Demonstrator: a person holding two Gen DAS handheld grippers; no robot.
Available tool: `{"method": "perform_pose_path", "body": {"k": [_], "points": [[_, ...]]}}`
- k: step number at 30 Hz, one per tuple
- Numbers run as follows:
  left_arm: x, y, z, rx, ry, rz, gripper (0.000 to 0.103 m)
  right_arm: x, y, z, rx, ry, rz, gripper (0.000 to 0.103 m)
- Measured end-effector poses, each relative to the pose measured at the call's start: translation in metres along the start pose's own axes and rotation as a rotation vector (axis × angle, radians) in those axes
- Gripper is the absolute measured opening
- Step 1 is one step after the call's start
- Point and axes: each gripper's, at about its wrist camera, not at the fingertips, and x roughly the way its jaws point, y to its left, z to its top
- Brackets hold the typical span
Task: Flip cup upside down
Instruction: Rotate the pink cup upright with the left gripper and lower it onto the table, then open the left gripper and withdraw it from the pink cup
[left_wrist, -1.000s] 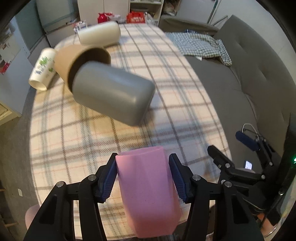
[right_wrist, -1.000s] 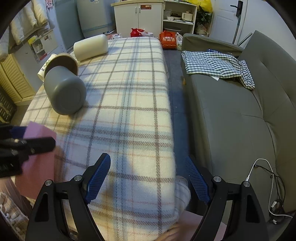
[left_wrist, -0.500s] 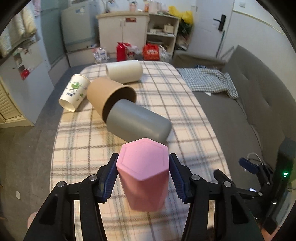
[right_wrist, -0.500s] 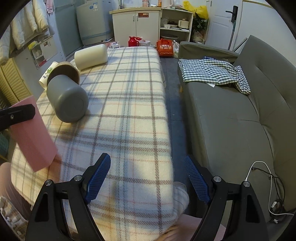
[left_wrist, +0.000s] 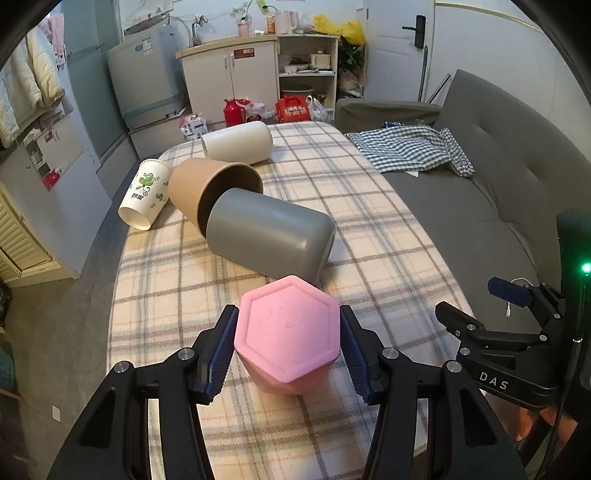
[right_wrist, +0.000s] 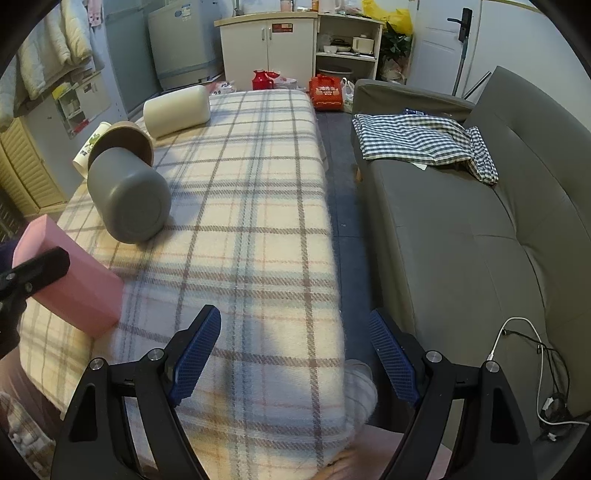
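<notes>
Our left hand-held gripper (left_wrist: 288, 347) clamps the pink cup (left_wrist: 287, 334) base-up and tilted over the desk (left_wrist: 369, 229), our right hand-held gripper (right_wrist: 295, 354) gapes empty beside it, and letting go while it leans could topple it toward the grey cup (left_wrist: 271, 236) just ahead.

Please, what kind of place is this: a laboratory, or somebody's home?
Most likely a small lived-in home, not a laboratory. A grey sofa with a checked cloth on it stands beside the table, and behind are a washing machine, a cupboard and shelves with kitchenware.
</notes>
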Motion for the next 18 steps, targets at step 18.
{"method": "perform_pose_path", "body": {"k": [18], "points": [[-0.053, 0.009, 0.007, -0.023, -0.115, -0.041, 0.069, -0.053, 0.009, -0.010, 0.056, -0.109, 0.037, 0.083]]}}
